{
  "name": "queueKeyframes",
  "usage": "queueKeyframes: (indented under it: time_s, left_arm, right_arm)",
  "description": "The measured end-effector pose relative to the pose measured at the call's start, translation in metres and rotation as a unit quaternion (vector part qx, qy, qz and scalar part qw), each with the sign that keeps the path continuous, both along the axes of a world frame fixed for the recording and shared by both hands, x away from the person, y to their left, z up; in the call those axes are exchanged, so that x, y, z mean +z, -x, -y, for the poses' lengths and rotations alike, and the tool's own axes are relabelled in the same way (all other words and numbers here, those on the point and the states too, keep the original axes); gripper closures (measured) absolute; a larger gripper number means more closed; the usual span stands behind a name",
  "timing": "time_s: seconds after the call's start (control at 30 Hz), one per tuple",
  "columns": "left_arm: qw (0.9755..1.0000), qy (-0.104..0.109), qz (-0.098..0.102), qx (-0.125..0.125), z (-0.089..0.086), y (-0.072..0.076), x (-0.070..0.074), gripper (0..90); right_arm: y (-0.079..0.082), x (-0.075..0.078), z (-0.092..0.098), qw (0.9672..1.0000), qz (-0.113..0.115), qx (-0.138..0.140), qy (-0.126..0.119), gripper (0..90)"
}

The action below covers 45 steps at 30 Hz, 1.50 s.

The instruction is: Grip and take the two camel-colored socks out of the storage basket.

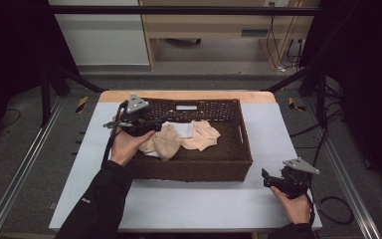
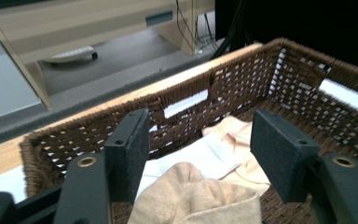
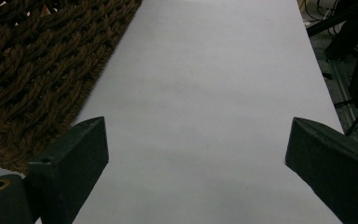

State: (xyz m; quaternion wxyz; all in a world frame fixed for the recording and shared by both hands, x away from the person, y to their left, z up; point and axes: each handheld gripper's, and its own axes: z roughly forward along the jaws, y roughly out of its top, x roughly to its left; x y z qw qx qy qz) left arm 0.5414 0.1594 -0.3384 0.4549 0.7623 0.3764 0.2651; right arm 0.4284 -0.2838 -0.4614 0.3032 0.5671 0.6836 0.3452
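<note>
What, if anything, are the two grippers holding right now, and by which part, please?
Nothing is held. The left gripper hangs open above the tan cloth in the brown wicker basket; the right gripper is open over the table.

Dim room – black drapes (image 1: 10, 45) at both sides, grey floor (image 1: 219, 82) beyond the table. Pale wooden desk (image 1: 219, 22) against the far wall, cables (image 1: 278, 40) trailing beneath – metal rails (image 1: 20, 169) along the sides.

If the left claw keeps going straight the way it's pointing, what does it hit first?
Most likely the tan cloth lying between and just past the open left claw; beyond it come the white cloth and the basket far wall. Depth is hard to judge.
</note>
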Motion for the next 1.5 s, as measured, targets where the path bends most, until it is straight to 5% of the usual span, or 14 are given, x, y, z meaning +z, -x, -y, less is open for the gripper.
queueKeyframes:
  time_s: [0.43, 0.77, 1.1, 1.33, 1.5]
  left_arm:
    - [0.9975, -0.032, -0.062, -0.01, 0.02, -0.023, -0.048, 36.2]
    - [0.9952, -0.031, -0.092, -0.008, 0.021, -0.024, -0.069, 30.5]
    - [0.9905, -0.054, -0.123, -0.028, 0.026, -0.023, -0.079, 26.3]
    - [0.9849, -0.093, -0.145, -0.021, 0.031, -0.025, -0.088, 25.6]
    - [0.9813, -0.102, -0.16, -0.032, 0.032, -0.026, -0.09, 43.6]
  right_arm:
    - [-0.001, 0.0, 0.001, 1.0, -0.001, 0.0, -0.001, 6.3]
    - [-0.002, -0.001, 0.0, 1.0, -0.005, 0.002, 0.001, 6.3]
    - [-0.003, -0.001, -0.001, 1.0, -0.006, 0.002, 0.003, 6.0]
    - [-0.003, -0.002, -0.001, 1.0, -0.008, 0.001, 0.003, 5.9]
    - [-0.002, -0.001, -0.001, 1.0, -0.008, 0.001, 0.004, 6.0]
